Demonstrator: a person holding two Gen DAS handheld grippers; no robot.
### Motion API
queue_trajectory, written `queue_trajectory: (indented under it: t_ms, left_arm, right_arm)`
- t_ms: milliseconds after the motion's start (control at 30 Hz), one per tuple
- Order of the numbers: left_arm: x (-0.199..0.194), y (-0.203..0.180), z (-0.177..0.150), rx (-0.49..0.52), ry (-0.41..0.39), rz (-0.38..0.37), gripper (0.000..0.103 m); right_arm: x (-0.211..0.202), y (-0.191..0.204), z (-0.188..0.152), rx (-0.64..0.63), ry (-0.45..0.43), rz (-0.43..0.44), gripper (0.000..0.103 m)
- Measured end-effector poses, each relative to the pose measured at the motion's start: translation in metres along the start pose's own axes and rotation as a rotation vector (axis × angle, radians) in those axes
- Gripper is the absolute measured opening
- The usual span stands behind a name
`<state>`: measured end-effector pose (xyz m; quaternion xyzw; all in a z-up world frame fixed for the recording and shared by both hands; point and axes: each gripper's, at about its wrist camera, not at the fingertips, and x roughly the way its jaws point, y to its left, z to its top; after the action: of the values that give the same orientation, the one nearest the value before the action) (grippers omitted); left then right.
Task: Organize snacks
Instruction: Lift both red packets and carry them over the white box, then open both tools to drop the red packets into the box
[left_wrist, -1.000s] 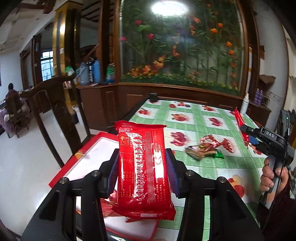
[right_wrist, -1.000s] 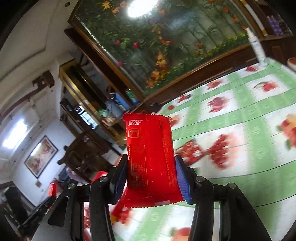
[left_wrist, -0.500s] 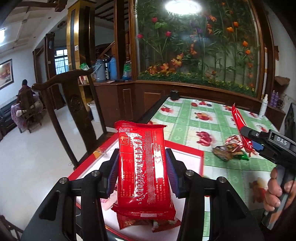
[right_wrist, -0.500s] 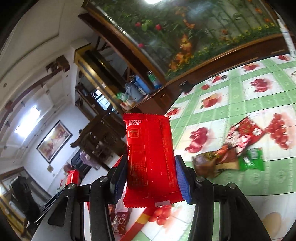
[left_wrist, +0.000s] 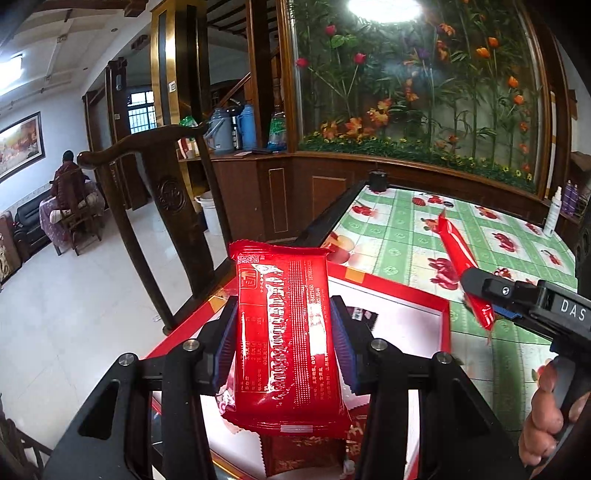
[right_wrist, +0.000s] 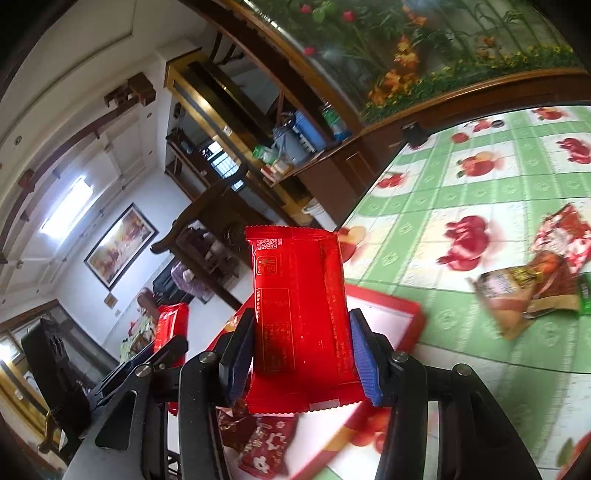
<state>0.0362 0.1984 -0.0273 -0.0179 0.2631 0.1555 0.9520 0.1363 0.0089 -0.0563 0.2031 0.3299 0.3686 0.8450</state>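
1. Left gripper (left_wrist: 283, 345): red snack pack (left_wrist: 286, 332) stands upright between the fingers (left_wrist: 225, 343), blue pads pressing both long edges. Top of the pack sticks up well past the fingertips; bottom seam hangs below them.
2. Fingers are part-closed, pinching the pack across its width.
3. Under and just behind it: red-rimmed white tray (left_wrist: 391, 291) on the counter (left_wrist: 399, 240) w/ green fruit-print cloth. More red wrappers lie in the tray below the pack, partly hidden.
4. Right gripper (right_wrist: 301, 360): second red pack (right_wrist: 299, 314), upright, back side w/ QR code facing the cam, squeezed between the blue-padded fingers (right_wrist: 364, 365). Same part-closed pinch, pack wider than tall finger reach, top well above the tips.
5. In the left view this second pack (left_wrist: 463, 273) shows edge-on, tilted, over the counter just right of the tray's far corner, held by the right gripper (left_wrist: 476, 291); a hand (left_wrist: 546, 417) grips the handle at the frame's right edge.
6. Right view: tray rim (right_wrist: 388, 301) sits below and beside the pack; dark-red wrappers (right_wrist: 266, 446) in the tray under the fingers.
7. Loose pile of snack packets (right_wrist: 535, 280) lies on the counter to the right, well apart from the tray.
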Motion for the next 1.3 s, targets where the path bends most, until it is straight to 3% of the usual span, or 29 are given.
queue_trajectory:
  t_ms: [233, 1300]
  left_arm:
    - [0.008, 0.007, -0.001, -0.014, 0.013, 0.015, 0.046]
    - [0.017, 0.011, -0.005, -0.012, 0.042, 0.041, 0.046]
  right_arm:
    - [0.016, 0.013, -0.008, -0.044, 0.036, 0.011, 0.05]
    - [0.015, 0.025, -0.016, -0.14, 0.049, -0.02, 0.05]
